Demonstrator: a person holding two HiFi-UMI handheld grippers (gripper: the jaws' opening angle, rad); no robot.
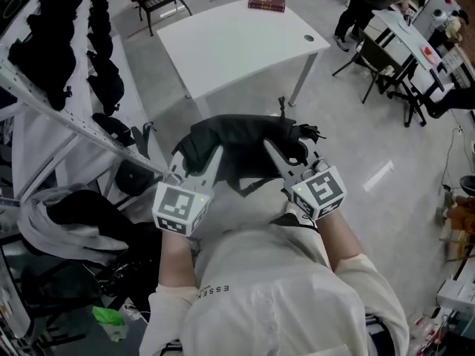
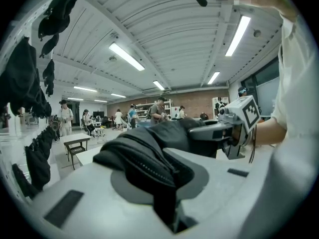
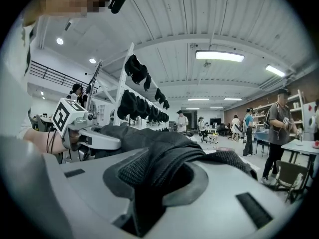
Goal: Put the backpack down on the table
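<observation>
Black backpack point(image 1: 245, 133): left claw point(image 2: 167, 188), right claw point(image 3: 157, 185) clamp fabric.

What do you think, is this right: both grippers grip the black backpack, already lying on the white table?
No. The left gripper and right gripper grip the black backpack, but the head view shows it held short of the white table, not on it.

Backpack point(image 1: 245, 143) fabric hides tips of left gripper point(image 1: 199, 158) and right gripper point(image 1: 293, 153); book point(image 1: 266, 1) cover print too small.
</observation>
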